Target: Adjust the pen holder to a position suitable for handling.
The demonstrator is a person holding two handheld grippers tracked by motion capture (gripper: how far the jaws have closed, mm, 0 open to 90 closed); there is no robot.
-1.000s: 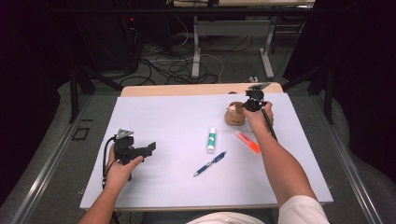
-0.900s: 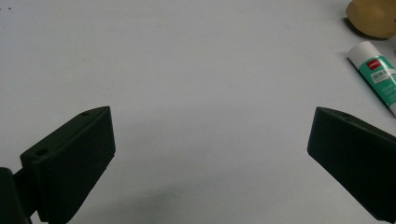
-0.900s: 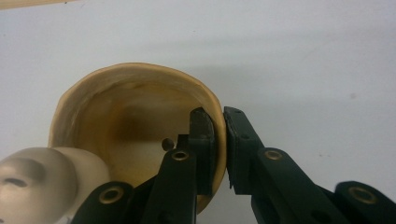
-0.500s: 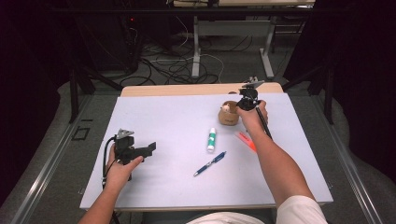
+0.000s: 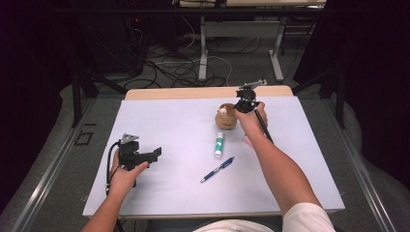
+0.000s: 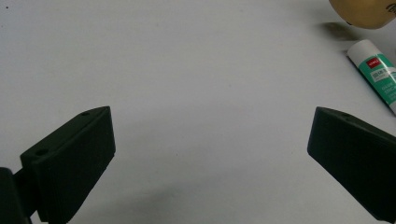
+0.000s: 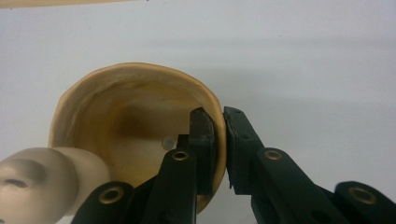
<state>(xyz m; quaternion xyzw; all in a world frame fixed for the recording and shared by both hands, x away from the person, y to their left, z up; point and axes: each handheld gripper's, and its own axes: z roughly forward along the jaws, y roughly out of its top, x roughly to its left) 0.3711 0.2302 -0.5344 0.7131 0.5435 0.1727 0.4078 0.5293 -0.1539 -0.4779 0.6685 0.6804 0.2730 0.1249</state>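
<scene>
One gripper [image 7: 219, 140] on cup rim [image 7: 140, 74]

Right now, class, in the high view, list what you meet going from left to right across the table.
Left claw → blue pen → glue stick → tan cup → right claw, shut on the cup's rim.

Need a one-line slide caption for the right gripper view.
Right gripper pinches the tan cup's wall, one jaw inside, one outside.
</scene>
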